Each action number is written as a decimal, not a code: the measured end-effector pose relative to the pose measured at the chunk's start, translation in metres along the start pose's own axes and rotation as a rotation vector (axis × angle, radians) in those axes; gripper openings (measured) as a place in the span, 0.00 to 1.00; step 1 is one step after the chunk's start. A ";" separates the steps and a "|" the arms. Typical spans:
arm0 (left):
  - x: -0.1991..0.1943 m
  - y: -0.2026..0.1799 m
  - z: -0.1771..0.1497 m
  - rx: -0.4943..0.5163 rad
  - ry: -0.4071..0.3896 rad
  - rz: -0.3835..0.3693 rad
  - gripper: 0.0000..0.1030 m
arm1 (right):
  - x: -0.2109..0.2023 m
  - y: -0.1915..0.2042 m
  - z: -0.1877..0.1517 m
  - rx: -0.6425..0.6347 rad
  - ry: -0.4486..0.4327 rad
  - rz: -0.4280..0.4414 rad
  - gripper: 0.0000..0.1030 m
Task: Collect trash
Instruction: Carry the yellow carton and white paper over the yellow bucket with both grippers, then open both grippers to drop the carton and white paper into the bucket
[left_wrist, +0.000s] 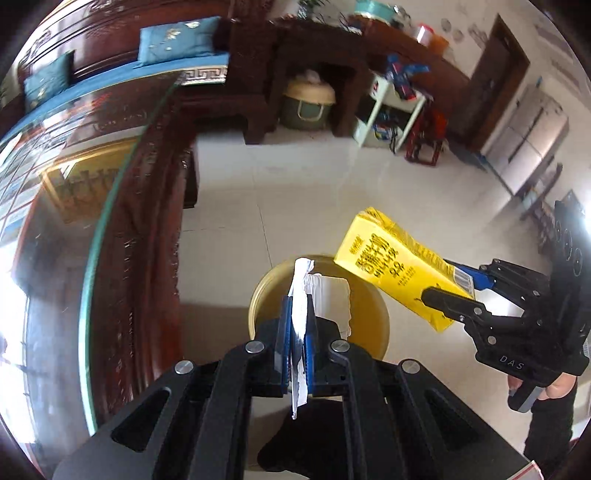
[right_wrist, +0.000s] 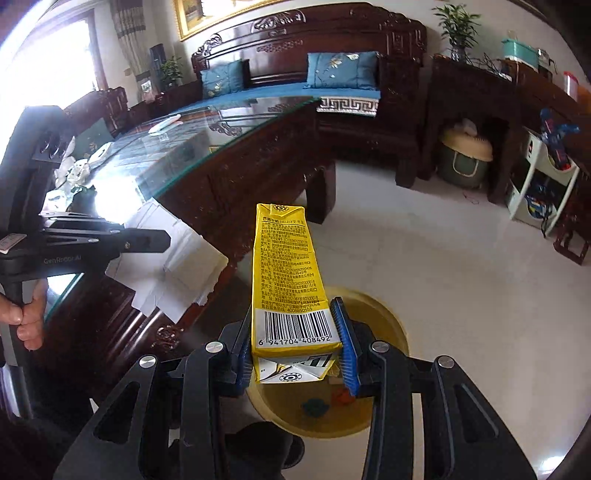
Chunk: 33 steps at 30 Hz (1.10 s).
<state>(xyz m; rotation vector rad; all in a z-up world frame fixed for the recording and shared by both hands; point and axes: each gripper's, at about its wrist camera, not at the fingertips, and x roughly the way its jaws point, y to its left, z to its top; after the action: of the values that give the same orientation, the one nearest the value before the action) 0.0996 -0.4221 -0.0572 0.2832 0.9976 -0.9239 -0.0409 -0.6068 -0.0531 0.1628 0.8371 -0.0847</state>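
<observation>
My left gripper (left_wrist: 298, 332) is shut on a folded white paper (left_wrist: 301, 295), held above a yellow bin (left_wrist: 258, 295) on the floor. My right gripper (right_wrist: 295, 339) is shut on a yellow drink carton (right_wrist: 286, 273), held over the same bin (right_wrist: 391, 314). The carton (left_wrist: 391, 258) and right gripper (left_wrist: 458, 295) also show at the right of the left wrist view. The left gripper (right_wrist: 162, 240) with the white paper (right_wrist: 173, 266) shows at the left of the right wrist view. Small coloured scraps (right_wrist: 314, 406) lie inside the bin.
A glass-topped dark wood table (right_wrist: 207, 147) stands left of the bin, with white items (right_wrist: 74, 170) on it. A carved sofa with blue cushions (right_wrist: 340, 70), a side cabinet (right_wrist: 472, 88), a basket (right_wrist: 465, 155) and a white shelf (right_wrist: 539, 184) stand behind.
</observation>
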 end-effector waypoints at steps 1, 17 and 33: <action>0.008 -0.003 0.001 0.007 0.018 -0.001 0.06 | 0.006 -0.008 -0.006 0.018 0.014 -0.004 0.36; 0.079 -0.019 0.010 0.030 0.141 0.031 0.06 | 0.079 -0.053 -0.045 0.131 0.156 -0.038 0.43; 0.103 -0.033 0.012 0.058 0.188 0.034 0.06 | 0.071 -0.064 -0.046 0.146 0.152 -0.011 0.43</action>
<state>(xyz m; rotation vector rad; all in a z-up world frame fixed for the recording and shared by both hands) 0.1032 -0.5037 -0.1287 0.4406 1.1367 -0.9079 -0.0367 -0.6623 -0.1432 0.3049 0.9843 -0.1457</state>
